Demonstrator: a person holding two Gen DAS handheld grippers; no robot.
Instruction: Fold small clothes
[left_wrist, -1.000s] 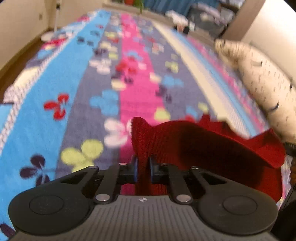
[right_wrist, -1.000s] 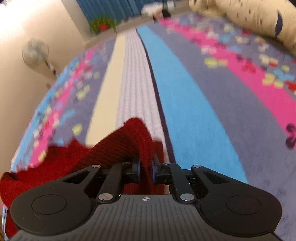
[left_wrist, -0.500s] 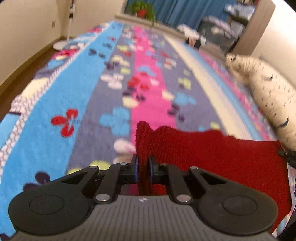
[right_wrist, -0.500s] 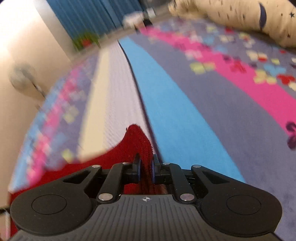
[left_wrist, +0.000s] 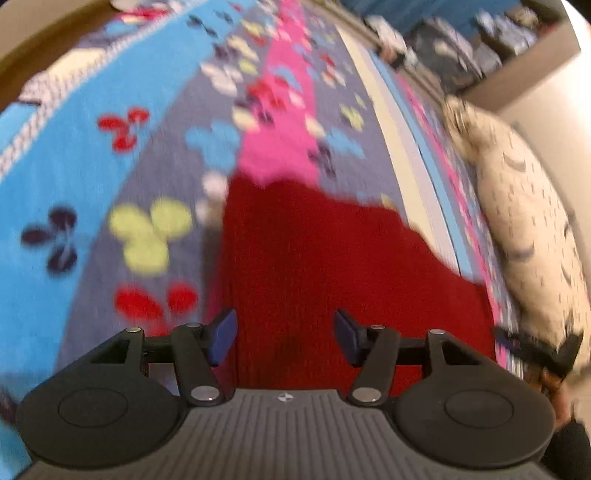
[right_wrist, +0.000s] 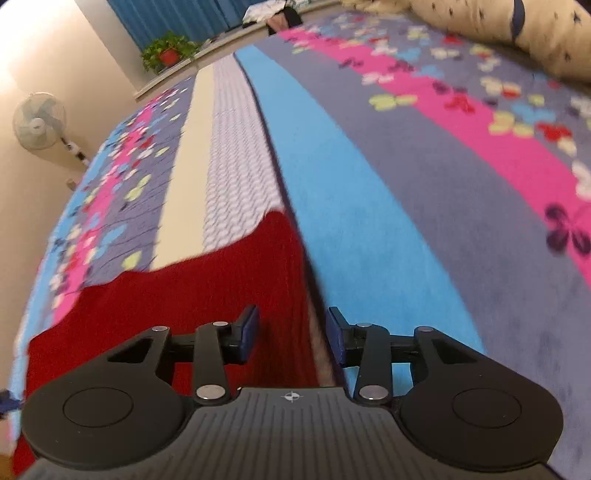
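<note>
Left wrist view: a cream spotted pillow lies far right on the striped butterfly-print bed cover. The red knitted garment lies flat, stretching away and rightward. The left gripper hovers over its near-left part, fingers spread wide, holding nothing.

Right wrist view: a white standing fan and potted plant stand far left. The garment spreads leftward; the right gripper gapes wide above its right edge.

left tongs: jaws spread, holding nothing | right tongs: jaws spread, holding nothing
</note>
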